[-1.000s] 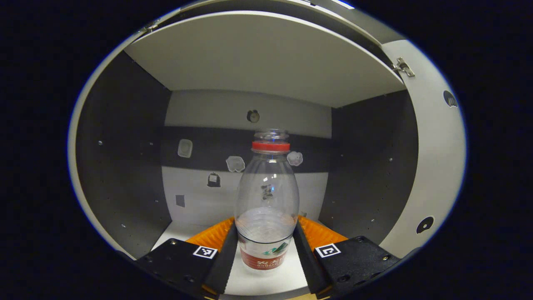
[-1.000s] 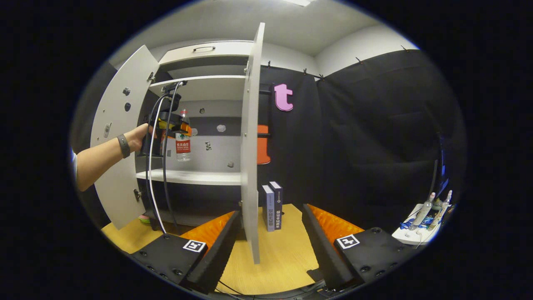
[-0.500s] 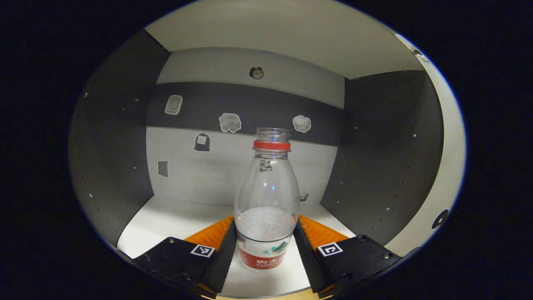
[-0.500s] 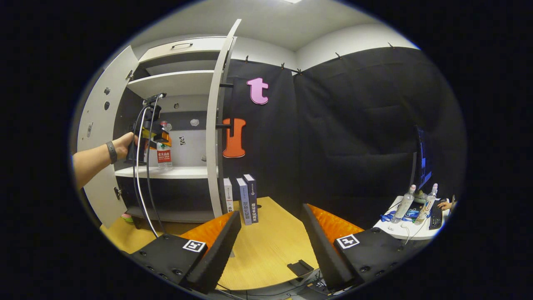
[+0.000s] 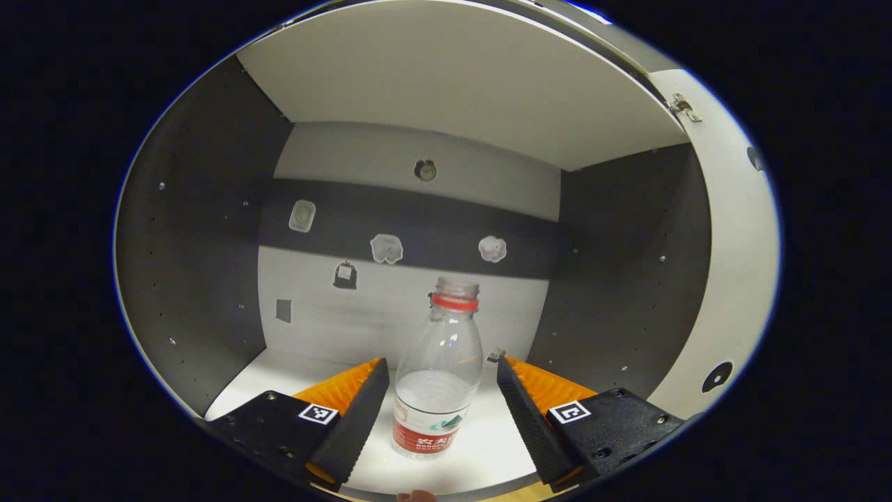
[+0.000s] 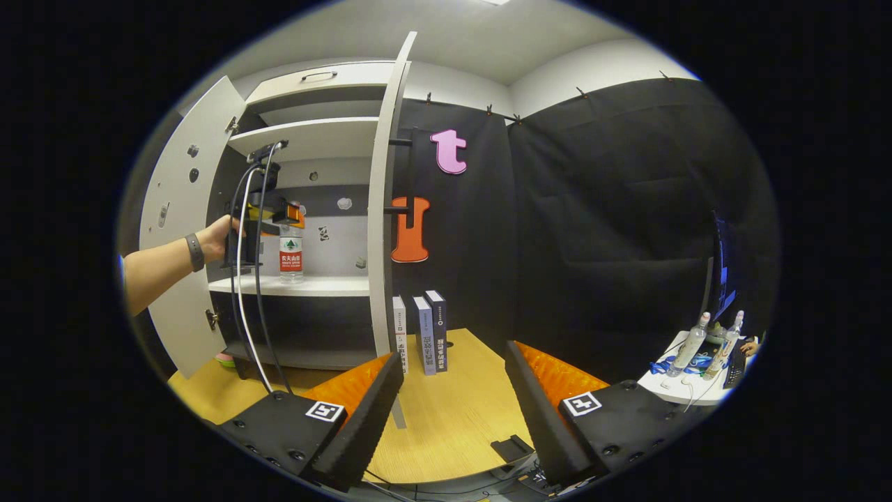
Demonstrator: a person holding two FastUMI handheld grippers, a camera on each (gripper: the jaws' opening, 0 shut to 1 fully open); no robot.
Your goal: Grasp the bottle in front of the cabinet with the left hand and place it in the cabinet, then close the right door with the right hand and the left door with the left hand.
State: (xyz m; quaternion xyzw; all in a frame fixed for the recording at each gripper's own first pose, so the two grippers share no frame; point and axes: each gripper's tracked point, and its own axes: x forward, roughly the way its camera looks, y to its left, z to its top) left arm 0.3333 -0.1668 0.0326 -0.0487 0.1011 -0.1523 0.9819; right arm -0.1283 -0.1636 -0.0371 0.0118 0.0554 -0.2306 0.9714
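A clear bottle (image 5: 439, 376) with a red neck ring and red label stands upright on the white shelf (image 5: 279, 373) inside the cabinet. My left gripper (image 5: 440, 364) is open, one finger on each side of the bottle with a gap on both sides. In the right gripper view a hand (image 6: 219, 237) holds that left gripper (image 6: 273, 213) at the bottle (image 6: 290, 254), over the shelf (image 6: 327, 284). The right door (image 6: 383, 230) stands open, edge-on, and the left door (image 6: 182, 230) is swung wide. My right gripper (image 6: 454, 355) is open over the wooden floor, short of the right door.
Three books (image 6: 421, 335) stand on the wooden floor (image 6: 460, 418) right of the right door. A white side table (image 6: 686, 380) with bottles is at the far right. Cables (image 6: 247, 307) hang from the left gripper. Stickers dot the cabinet's back wall (image 5: 387, 247).
My left gripper has opened, let go of the bottle and drawn back a little. The bottle now stands alone on the shelf. The right gripper's view has swung slightly.
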